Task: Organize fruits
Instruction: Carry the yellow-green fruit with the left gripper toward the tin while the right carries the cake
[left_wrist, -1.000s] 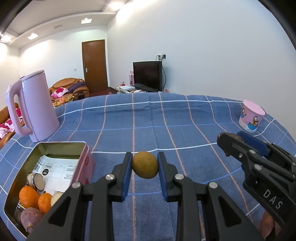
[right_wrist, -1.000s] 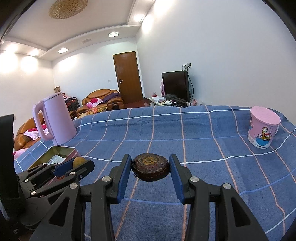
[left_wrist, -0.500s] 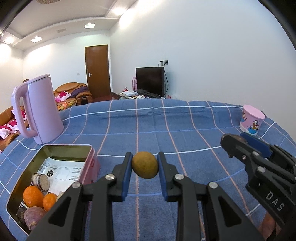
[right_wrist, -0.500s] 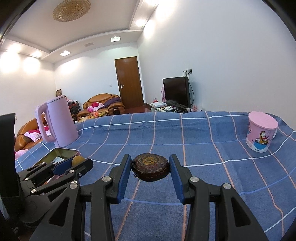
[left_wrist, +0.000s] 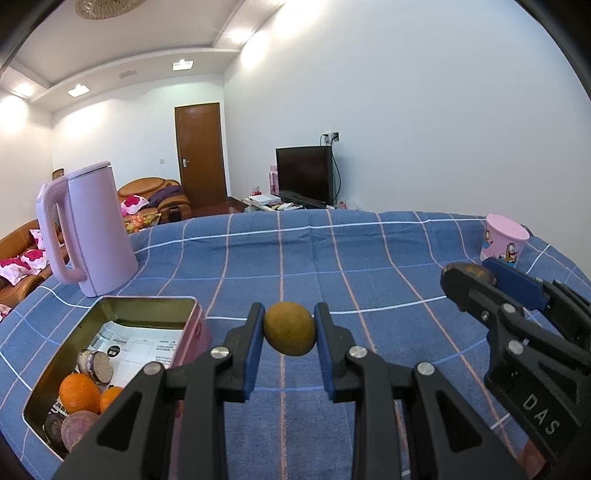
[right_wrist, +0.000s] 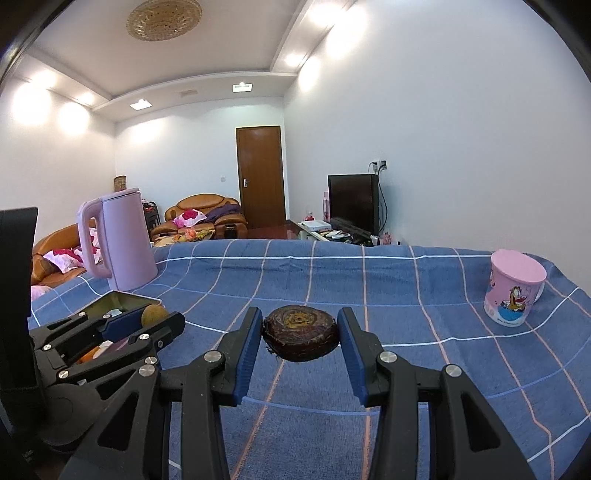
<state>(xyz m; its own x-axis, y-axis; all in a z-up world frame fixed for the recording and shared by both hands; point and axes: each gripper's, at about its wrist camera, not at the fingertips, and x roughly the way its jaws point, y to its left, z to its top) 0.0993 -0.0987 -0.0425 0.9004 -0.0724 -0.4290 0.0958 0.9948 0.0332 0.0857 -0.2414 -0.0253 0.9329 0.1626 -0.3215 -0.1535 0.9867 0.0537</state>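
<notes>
My left gripper (left_wrist: 289, 328) clamps a round yellow-brown fruit (left_wrist: 289, 328); my right gripper (right_wrist: 300, 336) pinches a dark purple cut-faced fruit piece (right_wrist: 300, 336). Since a second ago both have merely tilted upward, nothing released. At eight o'clock, the open gold tin box (left_wrist: 110, 306) holds oranges (left_wrist: 79, 393), purple pieces and printed paper.

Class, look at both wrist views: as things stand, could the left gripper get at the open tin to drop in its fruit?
Probably yes. The left gripper, shut on a yellow-brown fruit, sits just right of the tin; the tin is open-topped, with nothing between them.
</notes>
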